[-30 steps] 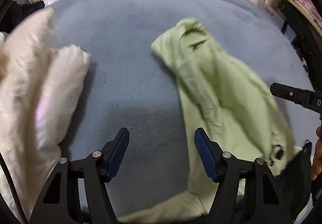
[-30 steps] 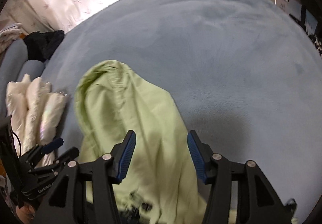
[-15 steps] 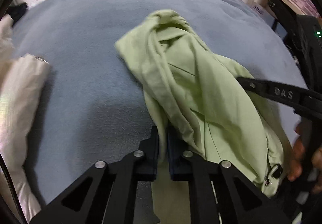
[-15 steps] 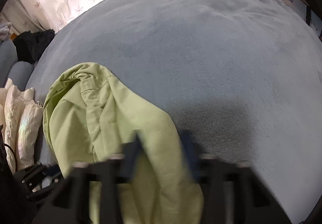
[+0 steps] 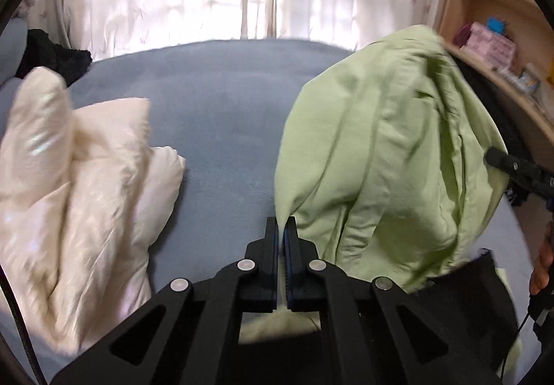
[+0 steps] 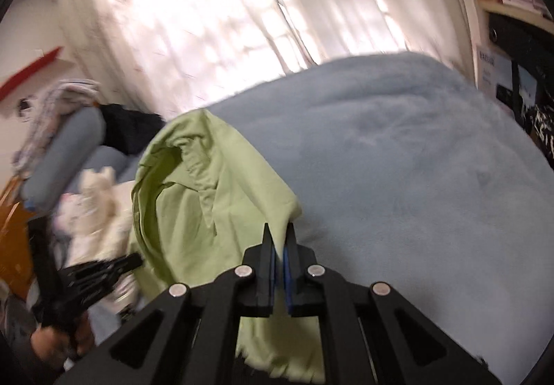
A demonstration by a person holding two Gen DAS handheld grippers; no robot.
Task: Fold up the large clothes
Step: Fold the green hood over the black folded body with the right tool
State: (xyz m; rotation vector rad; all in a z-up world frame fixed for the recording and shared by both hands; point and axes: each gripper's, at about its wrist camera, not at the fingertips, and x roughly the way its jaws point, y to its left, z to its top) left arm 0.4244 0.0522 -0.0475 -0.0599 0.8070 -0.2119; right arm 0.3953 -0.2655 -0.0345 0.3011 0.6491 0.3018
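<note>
Green garment (image 5: 381, 156) hides bookshelf (image 5: 491, 49); right view shows bolster (image 6: 62, 156).

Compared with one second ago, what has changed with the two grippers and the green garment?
Both grippers were open; now the left gripper and right gripper are each shut on an edge of the green garment, which has been lifted off the blue blanket. The cream bedding stayed at the left.

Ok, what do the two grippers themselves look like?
Both alike: the left gripper and the right gripper are matte black linkage frames with triangular cut-outs, silver round pivot pins and two narrow black fingers lined with blue pads. A thin black cable runs along the left view's edge.
</note>
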